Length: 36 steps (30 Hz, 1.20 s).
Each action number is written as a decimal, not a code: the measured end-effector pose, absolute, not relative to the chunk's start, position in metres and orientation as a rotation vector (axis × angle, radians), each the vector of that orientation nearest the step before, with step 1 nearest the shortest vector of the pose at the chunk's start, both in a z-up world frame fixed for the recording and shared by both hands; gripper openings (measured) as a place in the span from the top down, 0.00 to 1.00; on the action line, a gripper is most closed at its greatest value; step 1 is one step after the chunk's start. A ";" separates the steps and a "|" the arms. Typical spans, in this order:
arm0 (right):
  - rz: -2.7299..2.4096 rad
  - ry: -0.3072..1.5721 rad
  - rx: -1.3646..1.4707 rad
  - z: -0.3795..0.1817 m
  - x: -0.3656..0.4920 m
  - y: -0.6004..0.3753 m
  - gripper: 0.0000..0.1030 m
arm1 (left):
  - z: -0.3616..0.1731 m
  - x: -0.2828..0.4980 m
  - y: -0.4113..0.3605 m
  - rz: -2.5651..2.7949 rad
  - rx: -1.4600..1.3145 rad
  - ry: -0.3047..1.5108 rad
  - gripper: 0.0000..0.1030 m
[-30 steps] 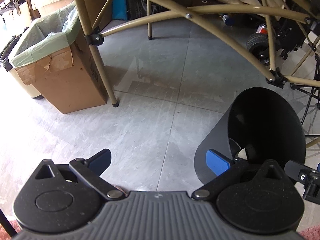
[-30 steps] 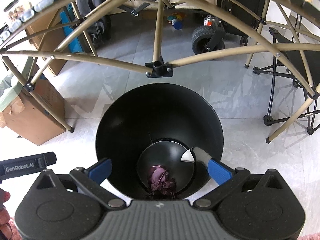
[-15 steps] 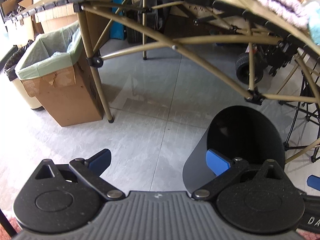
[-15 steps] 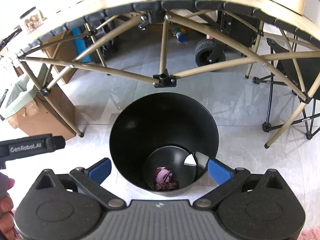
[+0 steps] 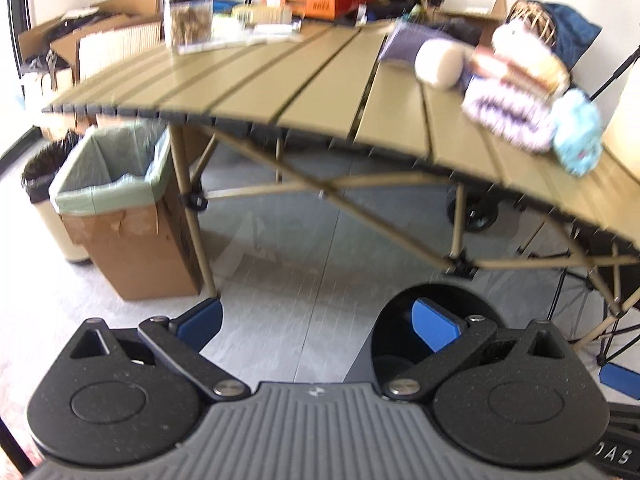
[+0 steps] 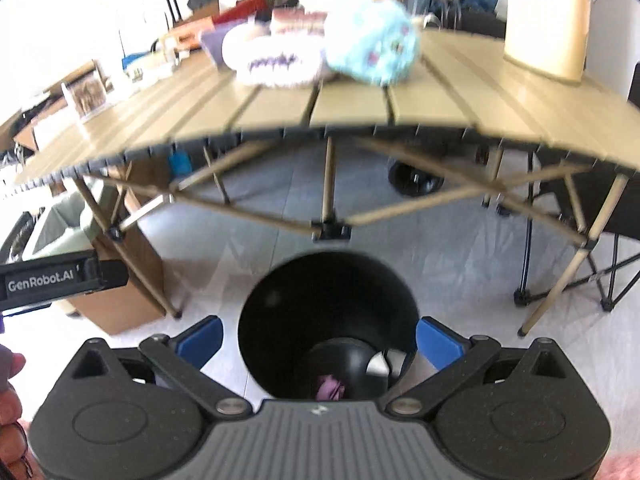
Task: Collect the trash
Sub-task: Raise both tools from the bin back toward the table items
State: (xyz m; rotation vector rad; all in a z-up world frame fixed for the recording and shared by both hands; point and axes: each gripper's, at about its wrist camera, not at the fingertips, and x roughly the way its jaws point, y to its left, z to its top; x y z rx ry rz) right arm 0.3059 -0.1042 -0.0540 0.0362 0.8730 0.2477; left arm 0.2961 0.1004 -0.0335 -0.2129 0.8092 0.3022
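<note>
Both claws empty above the black bin

My right gripper [image 6: 318, 342] hangs splayed wide, holding nothing, directly over the black trash bin [image 6: 280, 320], crumpled purple trash [image 6: 330, 387] at its bottom. My left gripper [image 5: 318, 320], equally open and empty, sits left of it. The fluffy items [image 6: 370, 42] lie ahead and above on the slatted table's [image 6: 352, 108] near edge, closer to my right.

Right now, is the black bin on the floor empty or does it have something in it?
Not empty. In the right wrist view the black bin stands upright, and a crumpled purple piece lies at its bottom, beside something white.
</note>
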 end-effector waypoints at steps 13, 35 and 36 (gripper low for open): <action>0.242 0.552 0.093 0.024 0.327 -0.135 0.00 | 0.029 0.328 0.076 0.280 -0.204 0.641 0.00; 0.215 0.407 0.073 0.028 0.440 -0.129 0.00 | 0.048 0.446 0.066 0.237 -0.161 0.575 0.00; 0.212 0.412 0.074 0.024 0.444 -0.129 0.00 | 0.047 0.449 0.067 0.235 -0.162 0.572 0.00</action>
